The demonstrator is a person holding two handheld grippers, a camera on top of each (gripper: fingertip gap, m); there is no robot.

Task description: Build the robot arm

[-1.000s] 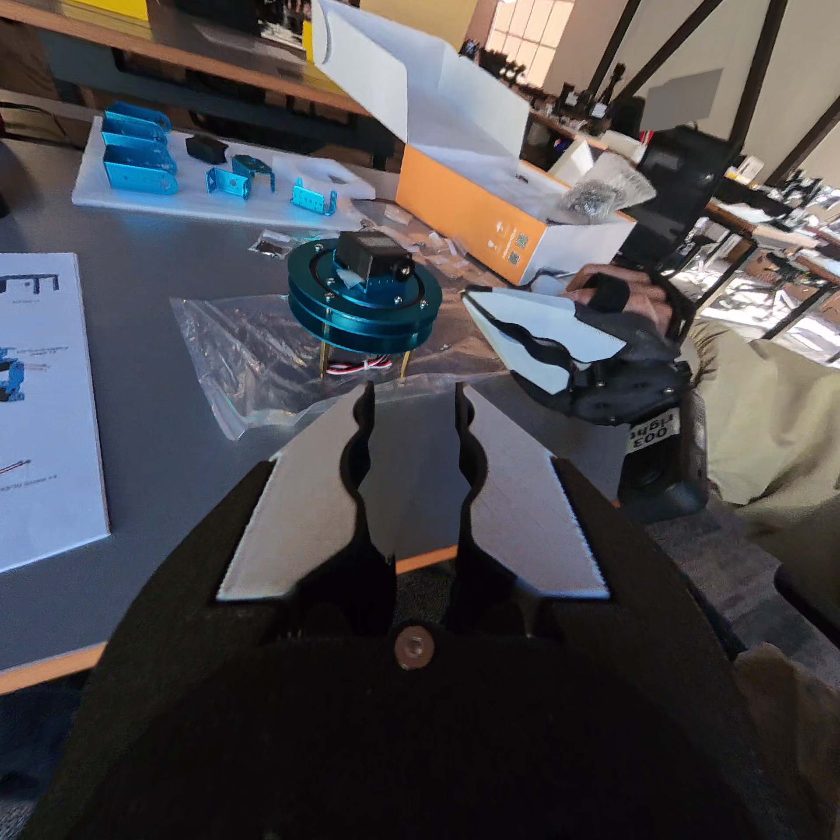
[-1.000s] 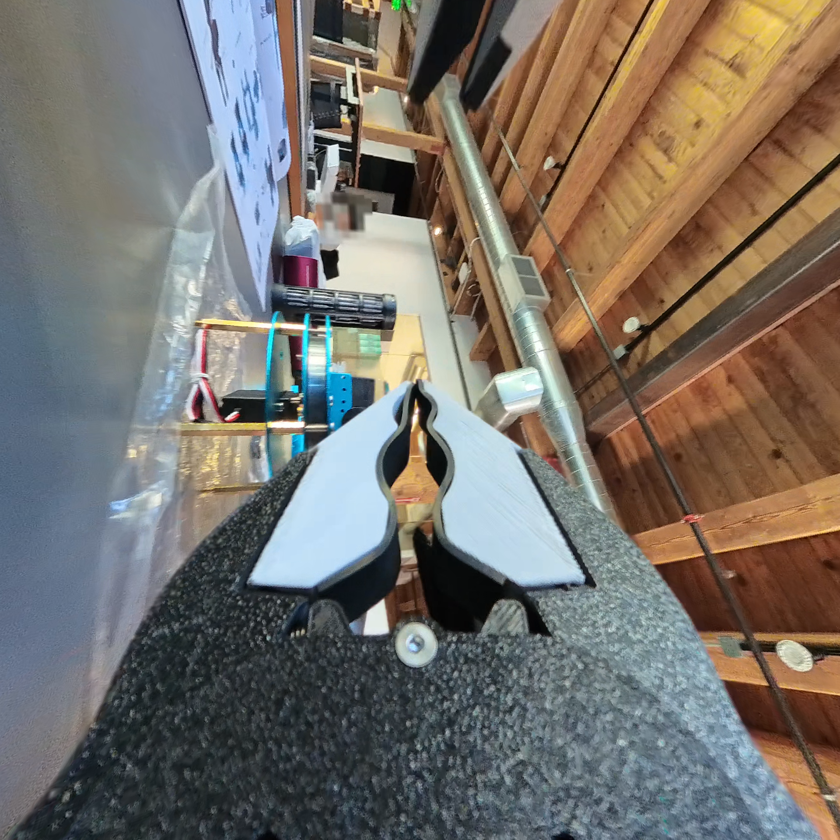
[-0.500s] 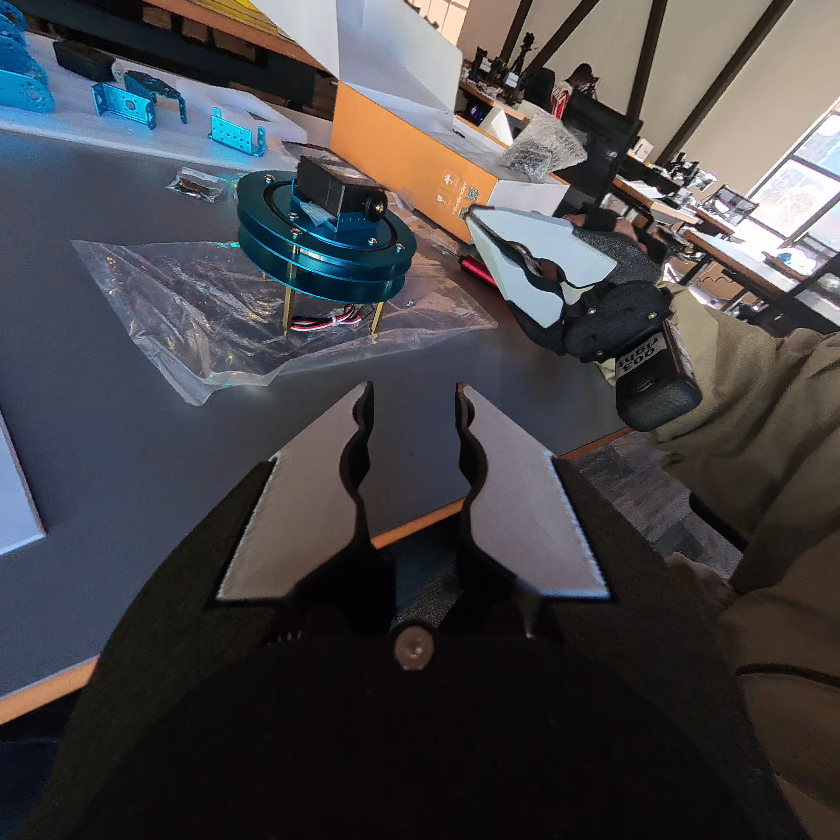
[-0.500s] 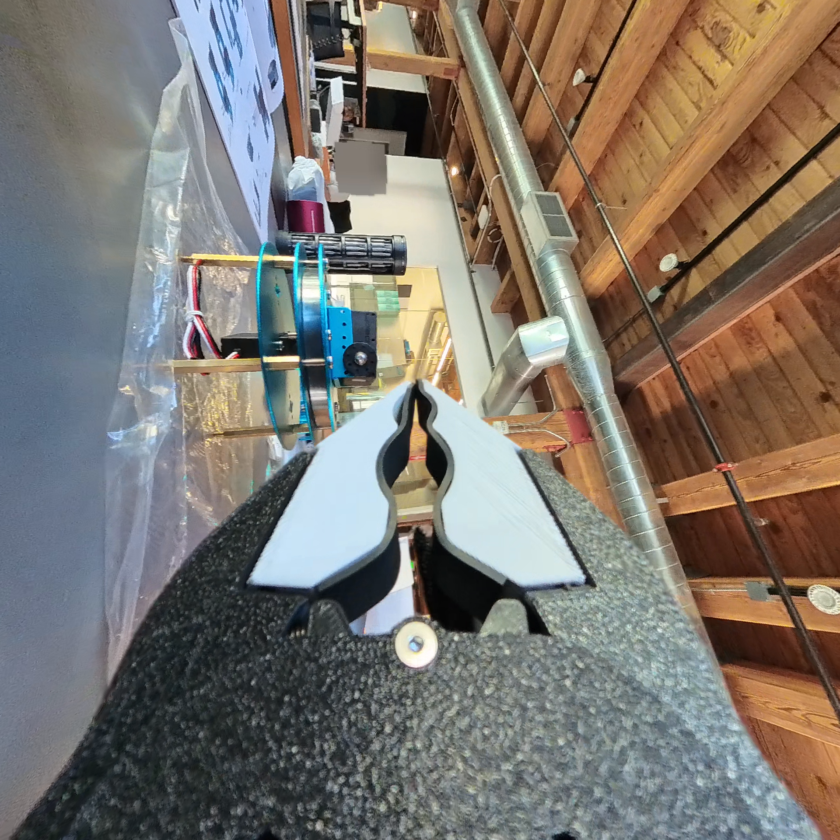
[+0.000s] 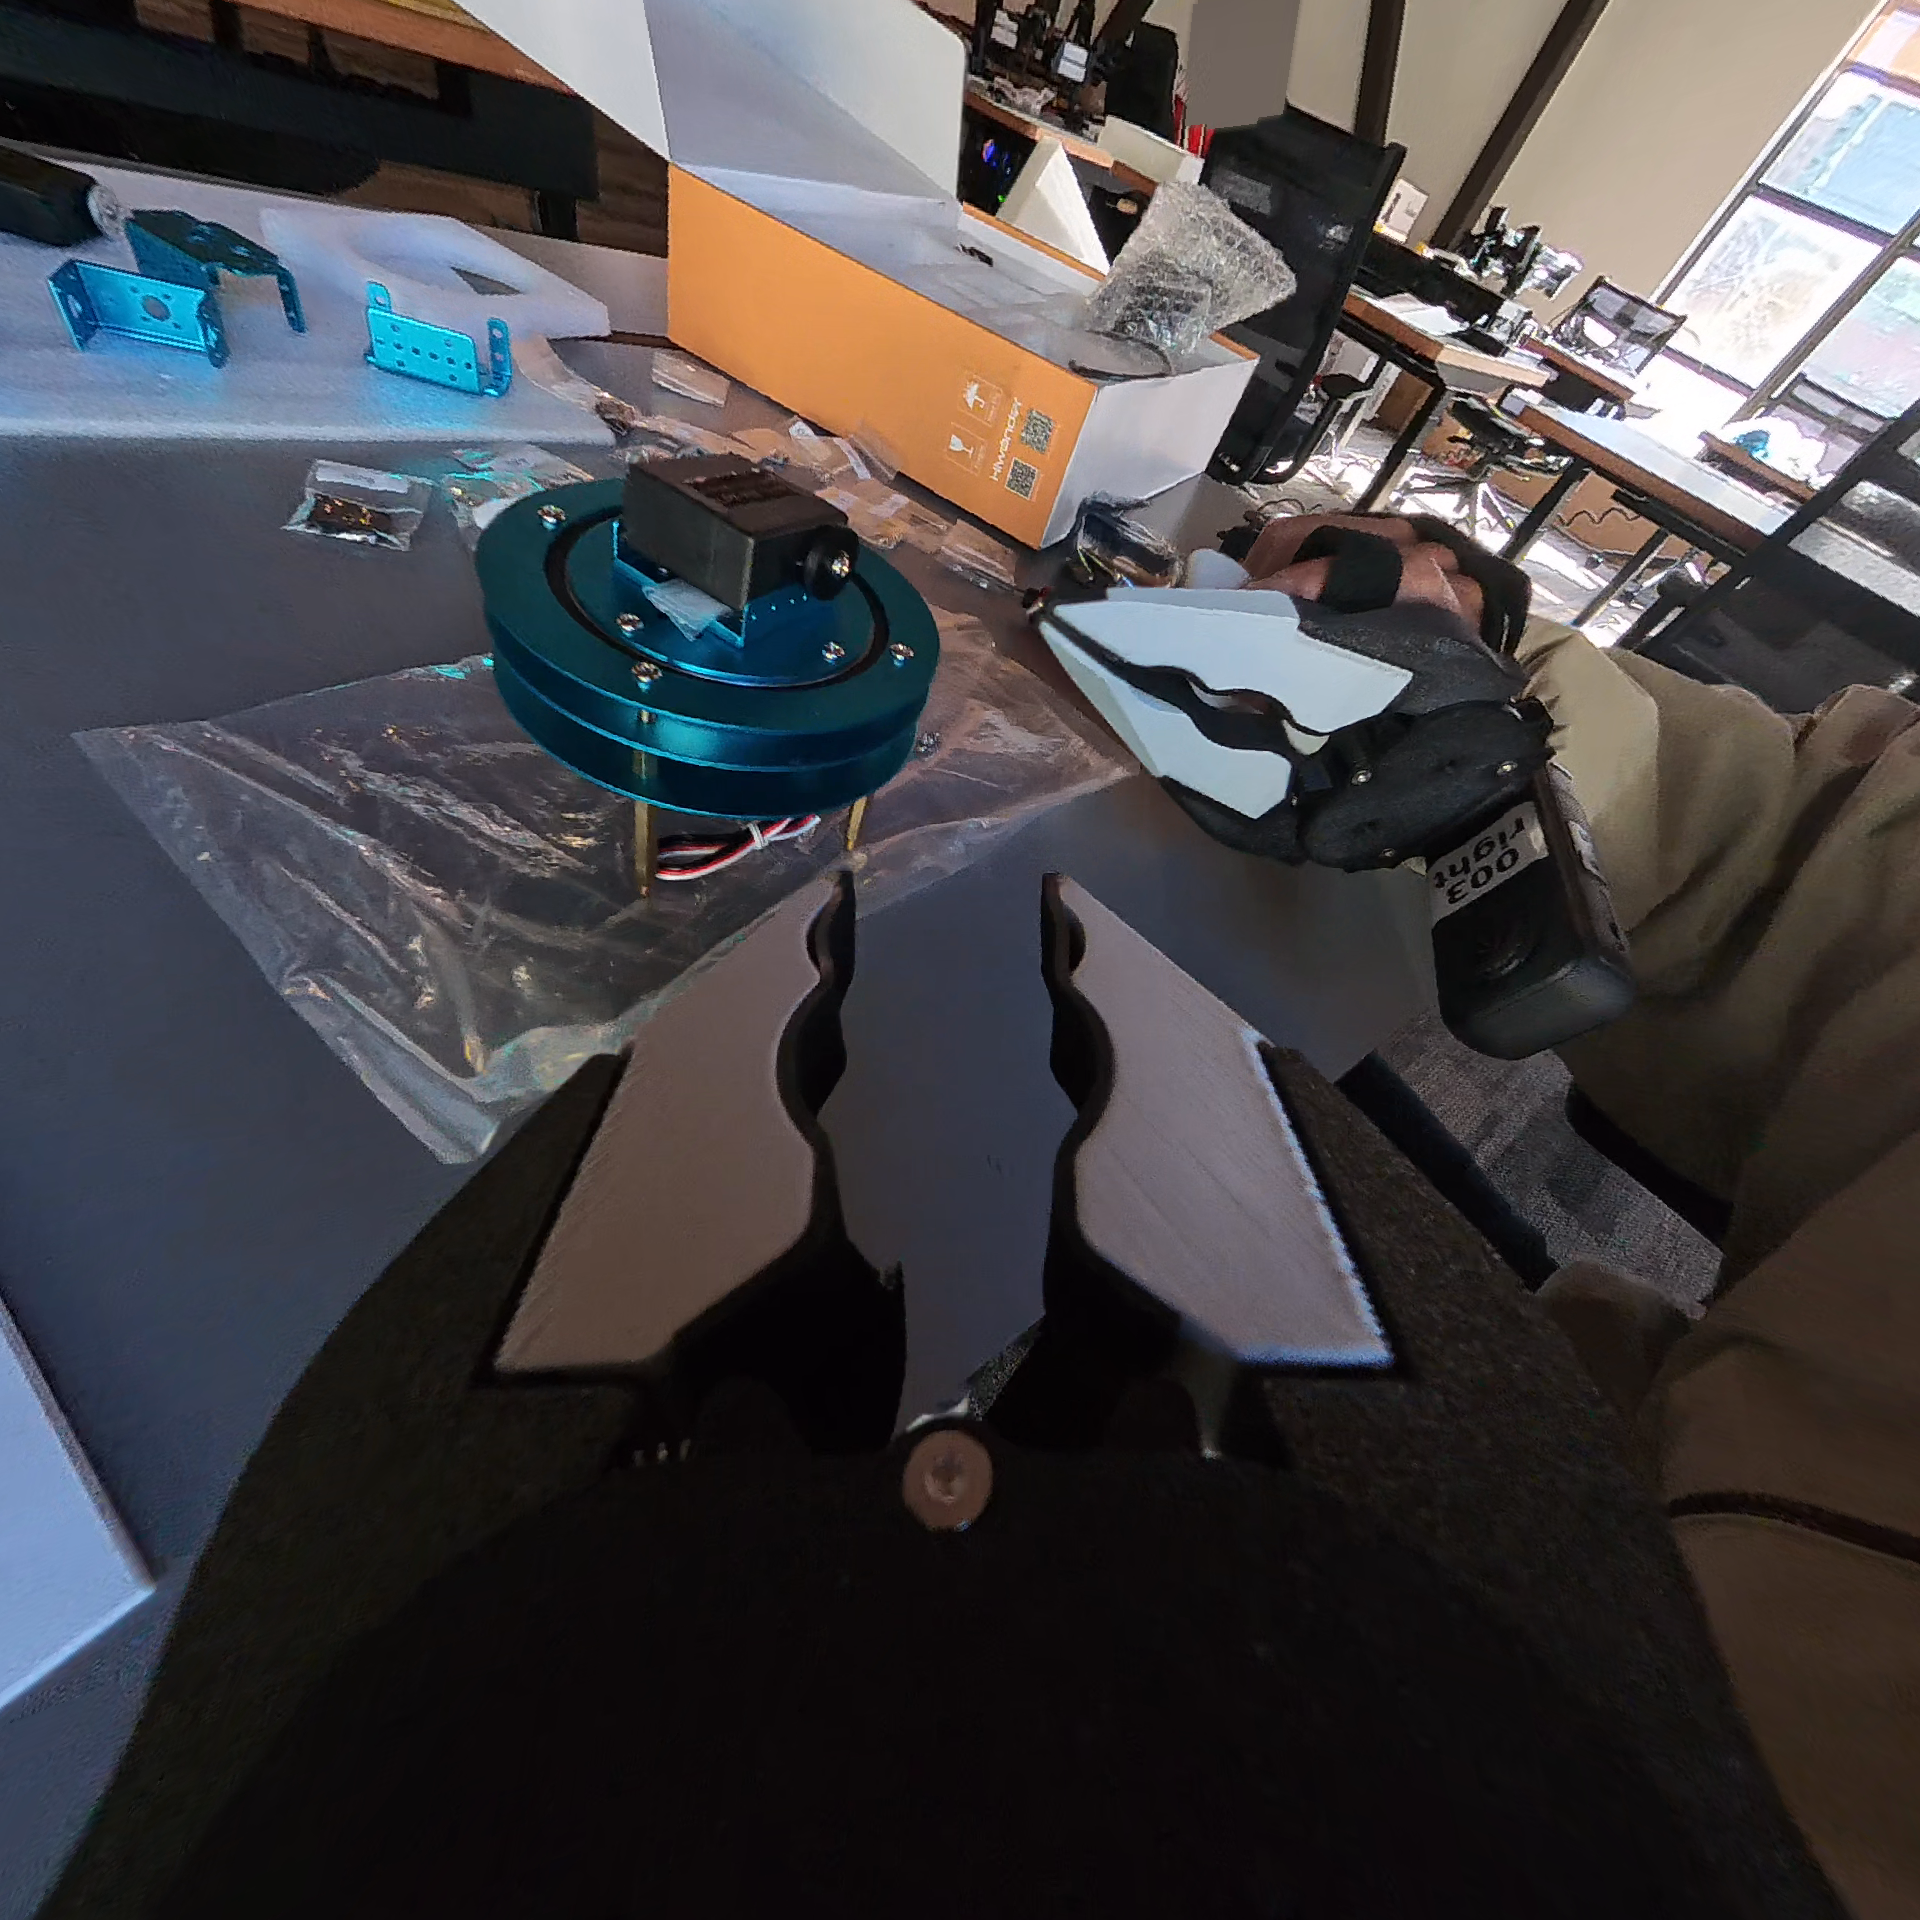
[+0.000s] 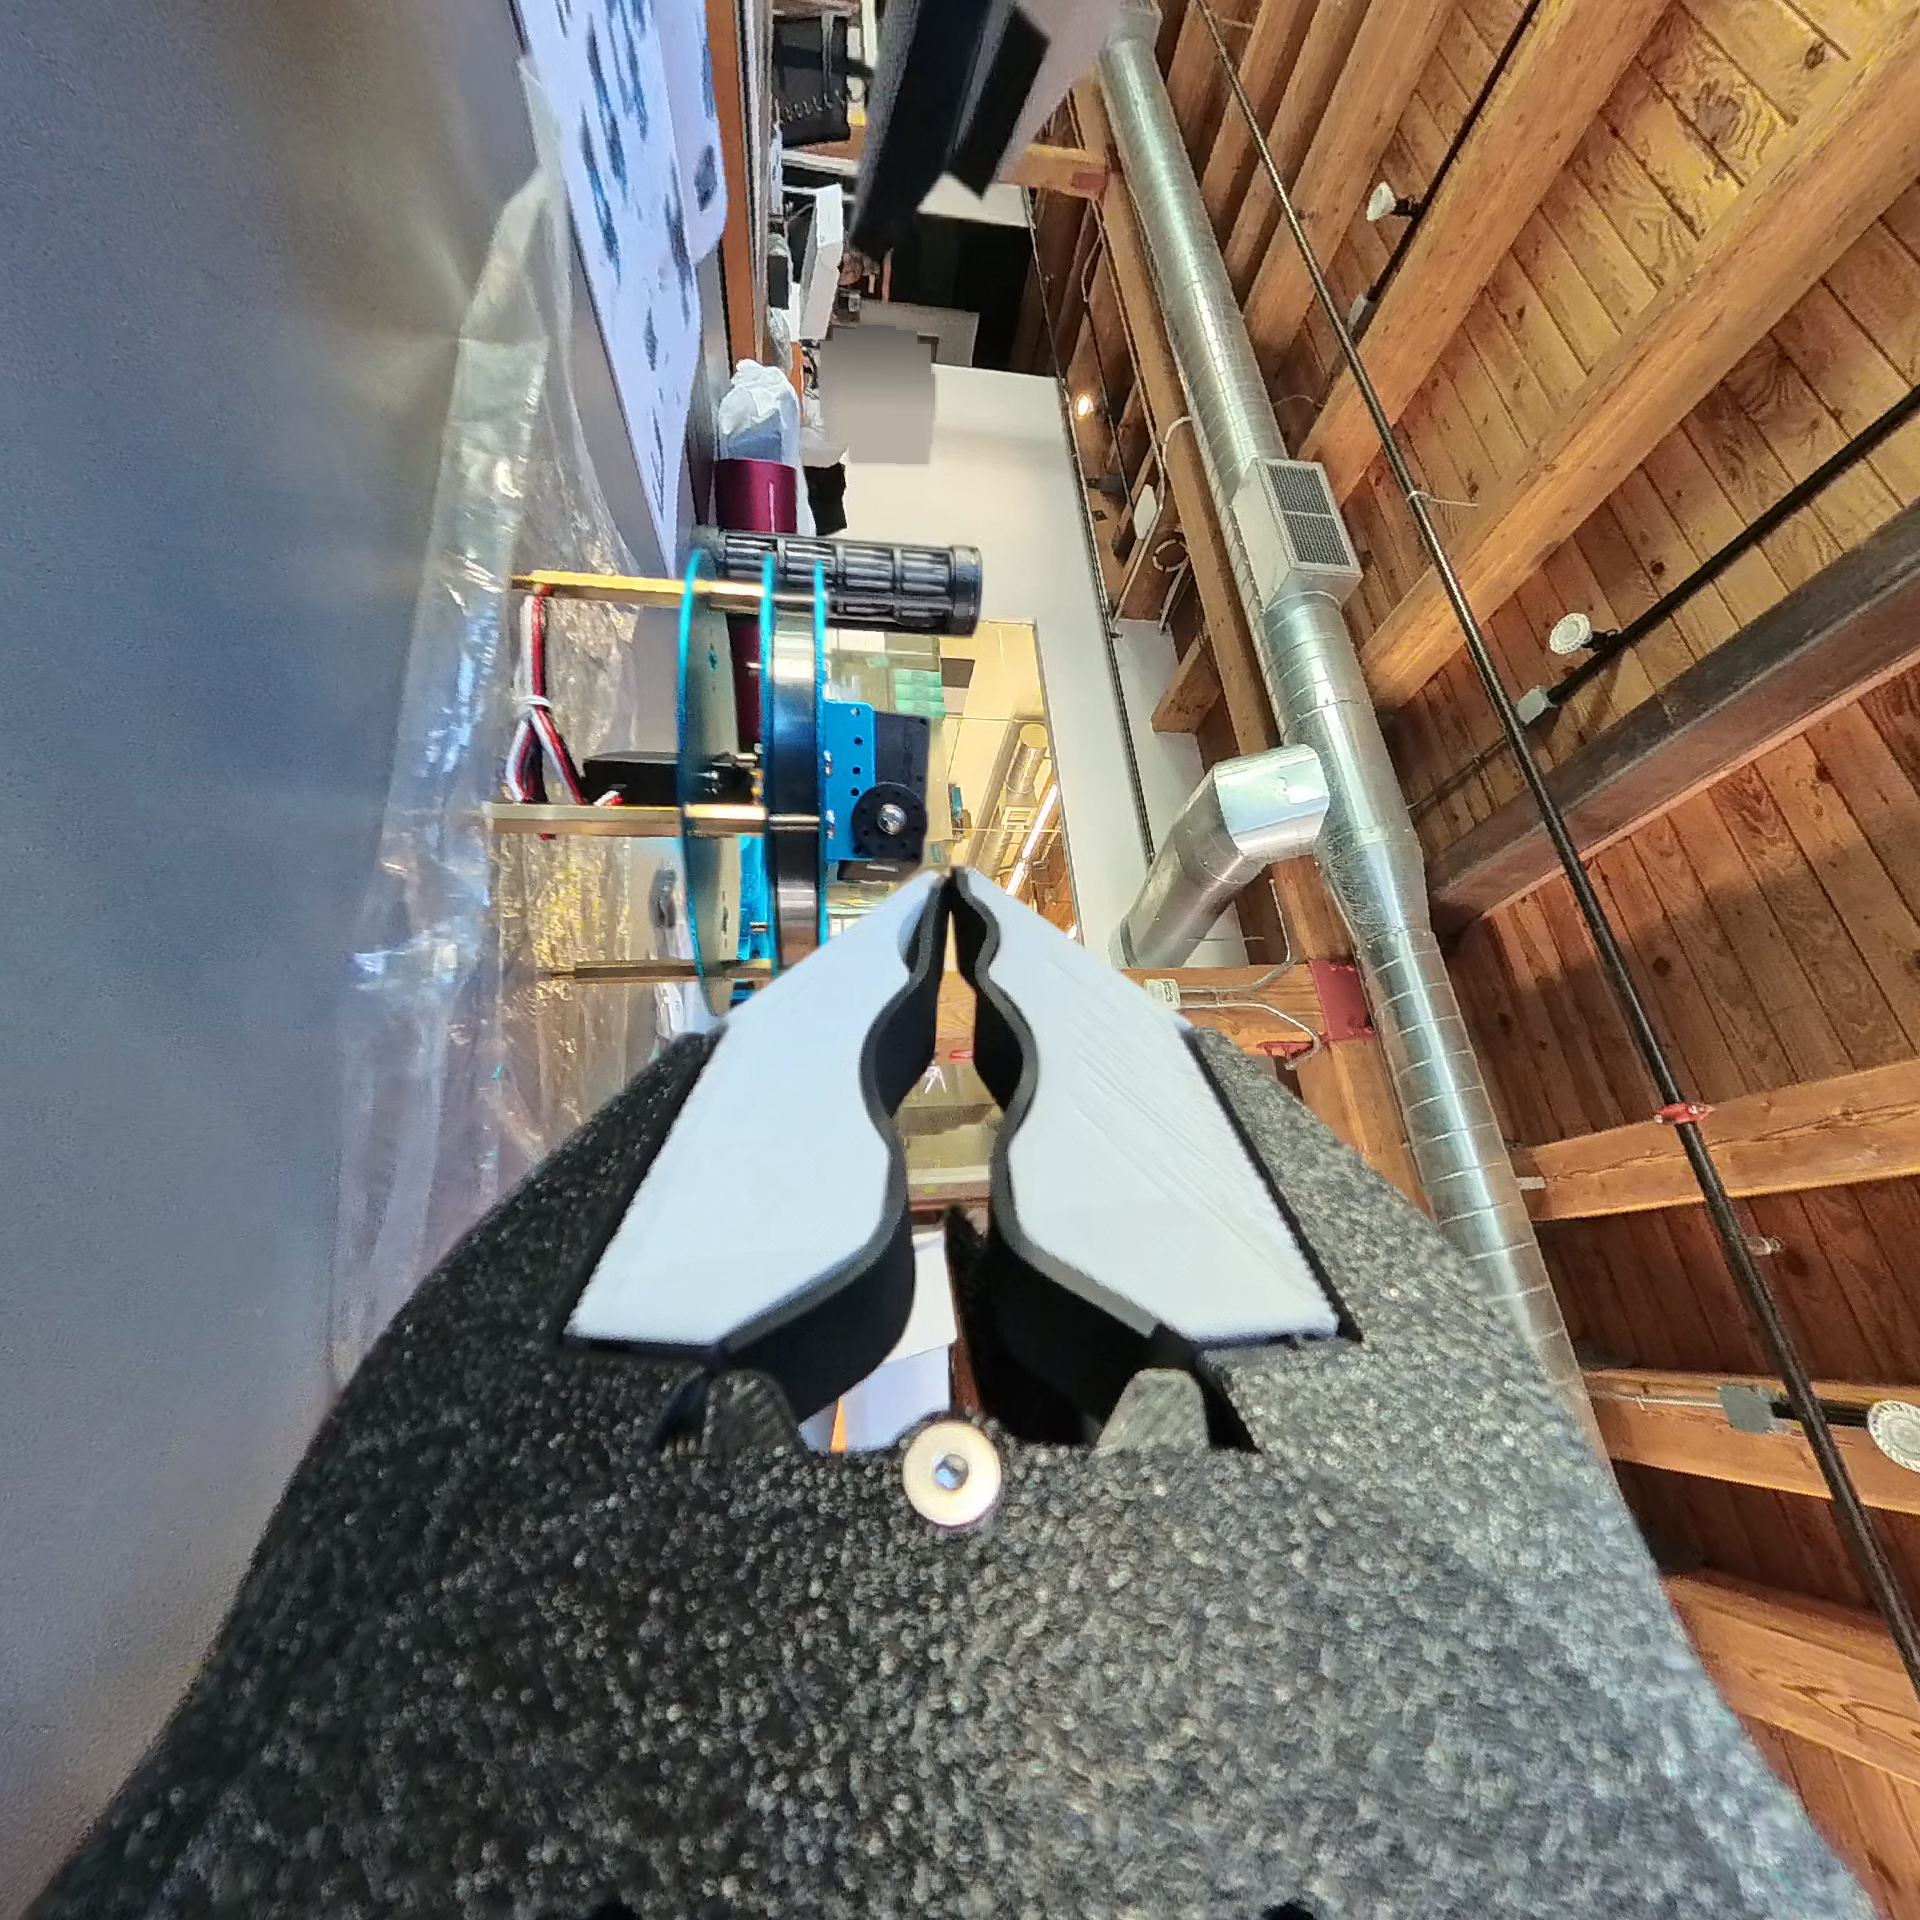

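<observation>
Blue round turntable [image 5: 707, 665] with a black motor block [image 5: 727, 530] on top stands on brass legs on a clear plastic bag [image 5: 416, 883] on the grey table [image 5: 156, 1039], at eleven o'clock from the left hand-held gripper [image 5: 940, 904], whose fingers are spread apart and empty. At two o'clock, the right hand-held gripper [image 5: 1049, 623] lies tipped on its side, tips nearly touching, gripping nothing, pointing at the turntable and near it. An orange and white box [image 5: 883, 364] sits at twelve o'clock, blue brackets [image 5: 436, 348] at ten.
</observation>
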